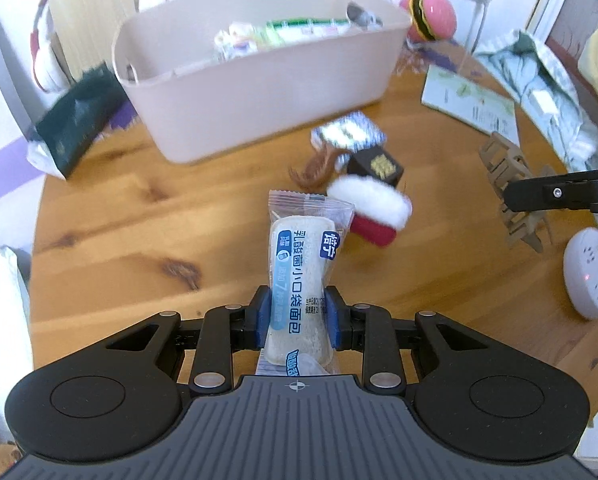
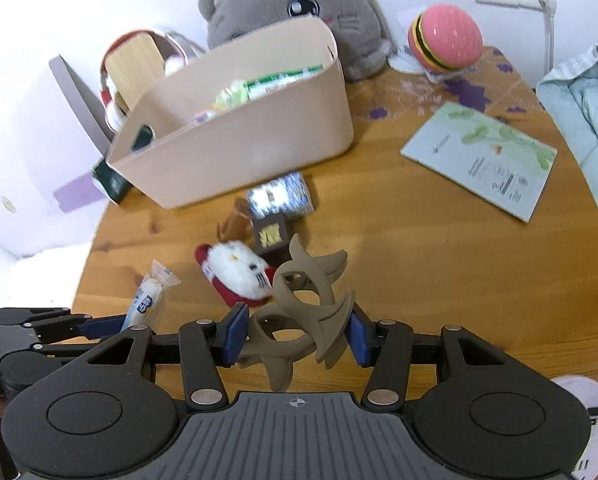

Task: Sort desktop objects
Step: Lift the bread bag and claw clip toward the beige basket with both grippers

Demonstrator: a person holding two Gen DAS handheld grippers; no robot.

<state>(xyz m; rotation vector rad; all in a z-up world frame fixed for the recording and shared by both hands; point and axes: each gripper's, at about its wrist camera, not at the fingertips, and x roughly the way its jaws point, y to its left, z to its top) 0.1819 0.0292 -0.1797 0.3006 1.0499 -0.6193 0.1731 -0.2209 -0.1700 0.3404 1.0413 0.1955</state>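
My left gripper (image 1: pixel 297 316) is shut on a wrapped bread snack (image 1: pixel 303 276) with blue print, held above the round wooden table (image 1: pixel 139 216). My right gripper (image 2: pixel 297 332) is shut on a brown spiked plastic piece (image 2: pixel 303 304), also lifted off the table. The same bread snack (image 2: pixel 147 300) and the left gripper (image 2: pixel 111 326) show at the left of the right wrist view. The brown piece (image 1: pixel 511 184) shows at the right of the left wrist view. A beige bin (image 1: pixel 255 76) (image 2: pixel 235 140) holding several packets stands at the back.
On the table lie a red-and-white plush (image 2: pixel 239 276), a dark cube (image 2: pixel 269 234), a blue-white packet (image 2: pixel 281 198) and a booklet (image 2: pixel 483 160). A burger-shaped toy (image 2: pixel 445 38), a grey cat plush (image 2: pixel 299 4) and a white power strip (image 1: pixel 589 276) sit around the edge.
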